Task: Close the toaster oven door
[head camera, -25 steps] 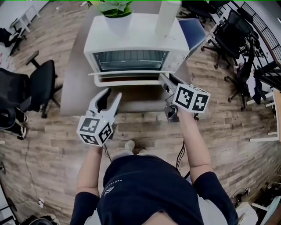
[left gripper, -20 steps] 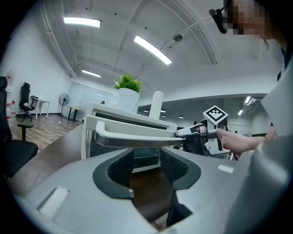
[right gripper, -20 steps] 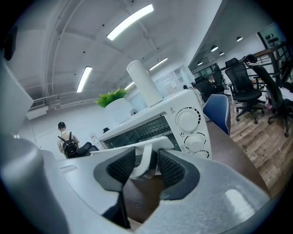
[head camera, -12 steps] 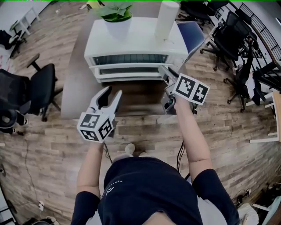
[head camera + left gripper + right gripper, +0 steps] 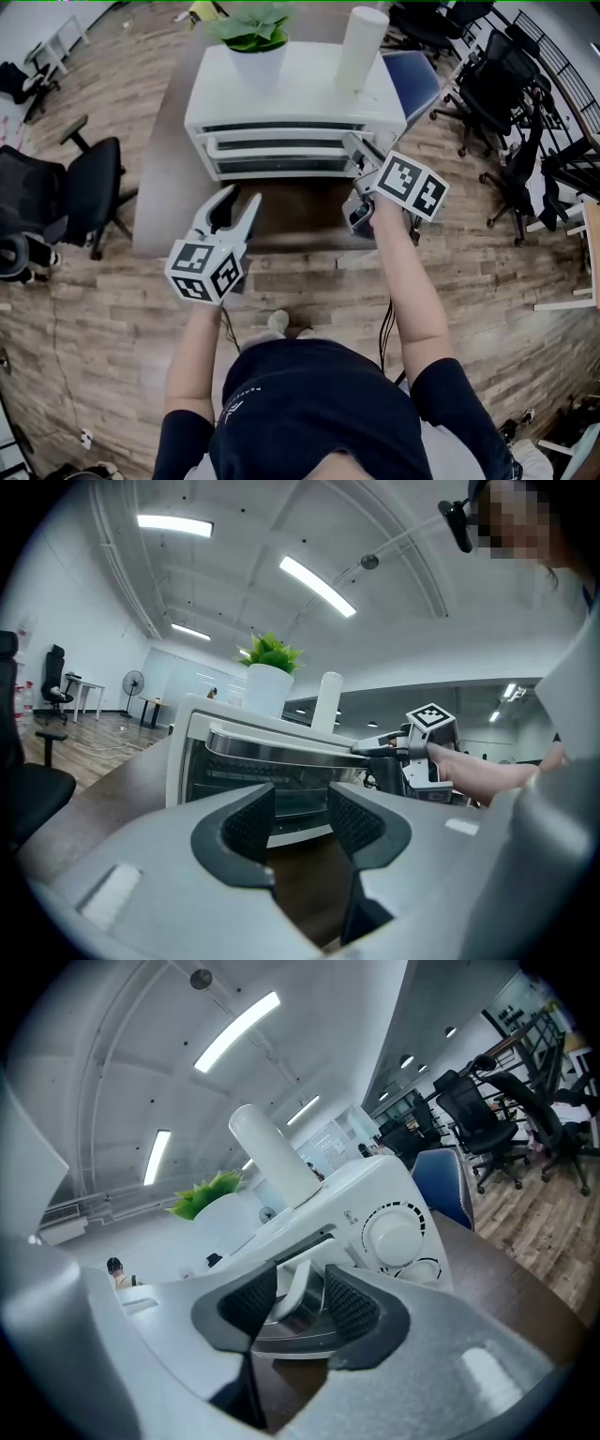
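A white toaster oven (image 5: pixel 291 94) stands on a dark table (image 5: pixel 169 187). Its glass door (image 5: pixel 281 161) stands almost upright against the front, and I cannot tell if it is flush. My right gripper (image 5: pixel 356 150) is at the right end of the door handle (image 5: pixel 296 1283). That end lies between its open jaws, and no firm pinch shows. My left gripper (image 5: pixel 239 197) hovers open and empty over the table's front edge, left of centre, pointing at the oven (image 5: pixel 234 752). In the left gripper view, the right gripper (image 5: pixel 370 750) reaches in from the right to the handle (image 5: pixel 281 747).
A potted plant (image 5: pixel 251 33) and a white cylinder (image 5: pixel 361 37) stand on the oven's top. Control knobs (image 5: pixel 394 1237) sit on its right side. Black office chairs stand at left (image 5: pixel 89 183) and right (image 5: pixel 497 84), and a blue chair (image 5: pixel 412 80) is behind the table.
The door has swung up from lying open and flat to nearly upright, with the right gripper following it up and toward the oven. The left gripper has barely moved.
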`<state>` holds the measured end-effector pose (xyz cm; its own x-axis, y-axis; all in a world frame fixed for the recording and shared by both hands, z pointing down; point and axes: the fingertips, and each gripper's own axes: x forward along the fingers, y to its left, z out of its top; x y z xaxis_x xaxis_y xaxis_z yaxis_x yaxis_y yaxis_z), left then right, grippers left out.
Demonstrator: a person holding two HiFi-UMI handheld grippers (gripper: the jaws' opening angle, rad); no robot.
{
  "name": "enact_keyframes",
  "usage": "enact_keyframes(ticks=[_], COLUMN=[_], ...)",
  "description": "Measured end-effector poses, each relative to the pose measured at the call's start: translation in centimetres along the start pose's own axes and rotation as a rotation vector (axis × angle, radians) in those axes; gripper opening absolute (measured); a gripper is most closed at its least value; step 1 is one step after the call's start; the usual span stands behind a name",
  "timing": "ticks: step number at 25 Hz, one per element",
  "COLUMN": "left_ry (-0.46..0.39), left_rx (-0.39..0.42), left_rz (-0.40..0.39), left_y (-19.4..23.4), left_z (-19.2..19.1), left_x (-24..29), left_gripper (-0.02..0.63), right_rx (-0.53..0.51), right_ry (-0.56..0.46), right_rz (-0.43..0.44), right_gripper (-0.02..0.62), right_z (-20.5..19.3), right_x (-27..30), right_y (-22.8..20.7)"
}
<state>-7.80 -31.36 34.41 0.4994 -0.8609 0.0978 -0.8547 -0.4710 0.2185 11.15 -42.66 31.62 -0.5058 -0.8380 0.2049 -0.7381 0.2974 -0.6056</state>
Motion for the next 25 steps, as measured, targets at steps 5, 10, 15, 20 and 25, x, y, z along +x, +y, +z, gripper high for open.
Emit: enact_keyframes(ticks=[5,10,15,20,25], left_ry=[-0.004,-0.01,-0.015,-0.034,-0.044], left_rx=[-0.007,-0.007,-0.005,-0.014,-0.02], left_rz=[0.006,0.006,-0.002,0.004,0.003], left_y=[0.3,0.3,0.1,0.1,0.0], left_z=[0.1,0.2,0.6,1.4,1.8], left_x=[-0.2,-0.3,-0.1,-0.3,-0.4], left_gripper=[0.176,0.176,0.176,0.151,0.123], right_rx=[-0.058,-0.1,-0.109,-0.127,-0.149], right_ry=[-0.034,-0.062,-0.069,-0.059,-0.035], right_rz=[-0.05,-0.067,-0.064,-0.054,-0.039], right_gripper=[0.162,0.178,0.178,0.176,0.163], right_z=[0.8,1.4,0.9,0.1,-1.4], right_x=[0.1,-0.7,-1.8,-3.0,-3.8], right_y=[0.0,-0.2,-0.1,0.1,0.5])
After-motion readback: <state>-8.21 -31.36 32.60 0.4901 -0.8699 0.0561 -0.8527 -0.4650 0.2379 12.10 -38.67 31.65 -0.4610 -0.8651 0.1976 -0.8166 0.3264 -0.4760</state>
